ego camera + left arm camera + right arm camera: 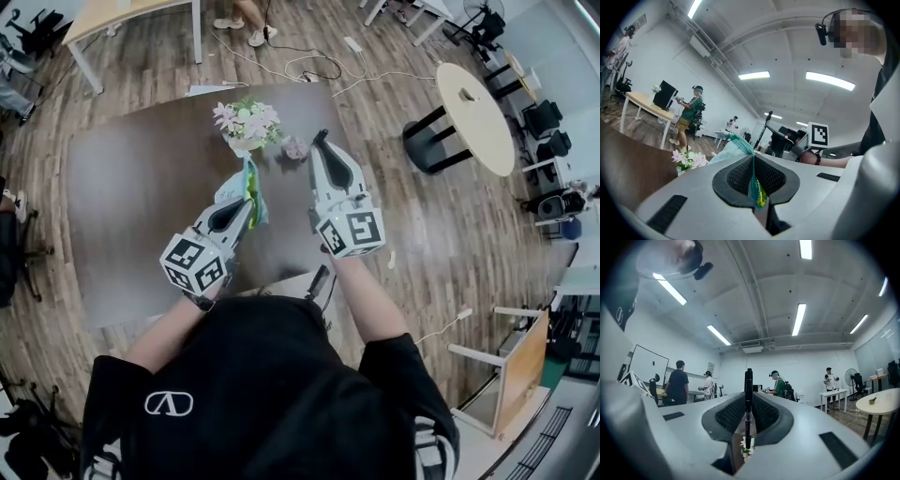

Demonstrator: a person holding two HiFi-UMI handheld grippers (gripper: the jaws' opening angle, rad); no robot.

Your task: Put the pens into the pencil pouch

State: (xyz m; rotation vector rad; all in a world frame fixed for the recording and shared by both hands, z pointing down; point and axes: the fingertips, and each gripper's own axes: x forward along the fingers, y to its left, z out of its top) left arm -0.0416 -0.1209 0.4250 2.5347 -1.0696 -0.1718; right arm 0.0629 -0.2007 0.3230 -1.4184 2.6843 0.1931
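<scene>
My left gripper (pixel 246 204) is shut on the edge of a teal-green pencil pouch (pixel 251 190) and holds it up over the dark table (pixel 131 197). In the left gripper view the pouch's rim (pixel 755 183) is pinched between the pads, and the rest of the pouch (pixel 732 145) hangs beyond them. My right gripper (pixel 319 146) is raised beside it, to the right, and is shut on a black pen (pixel 748 390). The pen stands upright between the pads (pixel 736 414), crosswise to the jaws. The right gripper (pixel 802 142) also shows in the left gripper view, behind the pouch.
A pot of pale flowers (pixel 247 126) stands on the table just beyond the pouch, with a small pinkish object (pixel 295 148) next to it. A black item (pixel 319 281) lies at the table's near edge. A round table (pixel 474 116) and floor cables (pixel 314 66) are at the right. Several people stand in the room.
</scene>
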